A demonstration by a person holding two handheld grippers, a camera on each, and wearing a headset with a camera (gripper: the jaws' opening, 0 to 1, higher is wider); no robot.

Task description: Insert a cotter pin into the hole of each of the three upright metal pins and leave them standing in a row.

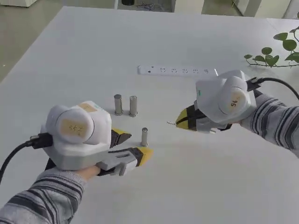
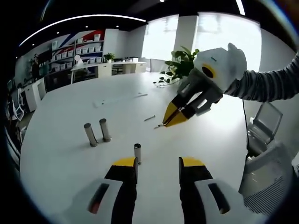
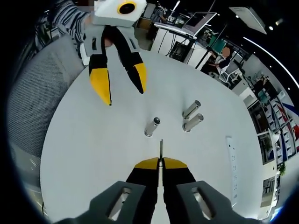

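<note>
1. Now the left gripper [image 2: 158,163] spreads its yellow-tipped fingers wide beside one upright grey metal pin [image 2: 137,153].
2. Right gripper [image 3: 160,163] fingers pinch a thin metal cotter pin [image 3: 160,148] near it.
3. Two more grey pins [image 1: 118,104] [image 1: 133,106] stand together beyond.

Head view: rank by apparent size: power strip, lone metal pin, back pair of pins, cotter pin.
1. Power strip, though farthest.
2. Back pair and lone pin: look alike, unranked.
3. Cotter pin in the right tool: thin sliver.
</note>
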